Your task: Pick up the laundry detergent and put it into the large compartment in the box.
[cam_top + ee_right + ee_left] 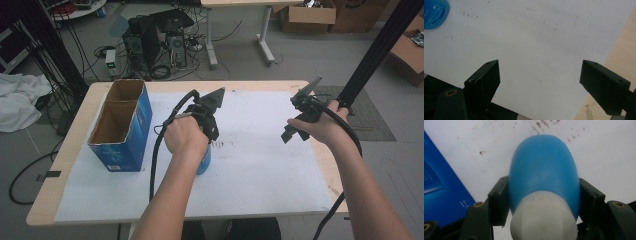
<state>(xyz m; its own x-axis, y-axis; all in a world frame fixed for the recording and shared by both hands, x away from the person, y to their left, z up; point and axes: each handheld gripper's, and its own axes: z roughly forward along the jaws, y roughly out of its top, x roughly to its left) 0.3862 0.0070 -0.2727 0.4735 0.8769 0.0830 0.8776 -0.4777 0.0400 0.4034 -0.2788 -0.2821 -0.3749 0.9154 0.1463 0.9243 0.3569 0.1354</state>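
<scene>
Here, one blue bottle with a white cap sits clamped between the two black fingers of the left gripper — one finger presses each flank of the body just above the cap. In the high view the bottle's blue lower part shows beneath the left hand, over the white sheet that covers the table, near the sheet's middle. One blue cardboard box stands open-topped just to the left of that hand (its inside is split into two compartments); the box's blue wall also shows at the left edge of the left gripper view, near the bottle but apart from it.

The right gripper hangs over the sheet's right part, well apart from the bottle; its two fingers stand wide apart with bare sheet between them. The right hand holds it close to the table's right edge — the wooden edge shows beside the right finger in the right gripper view. One cable trails from each gripper toward the person.
</scene>
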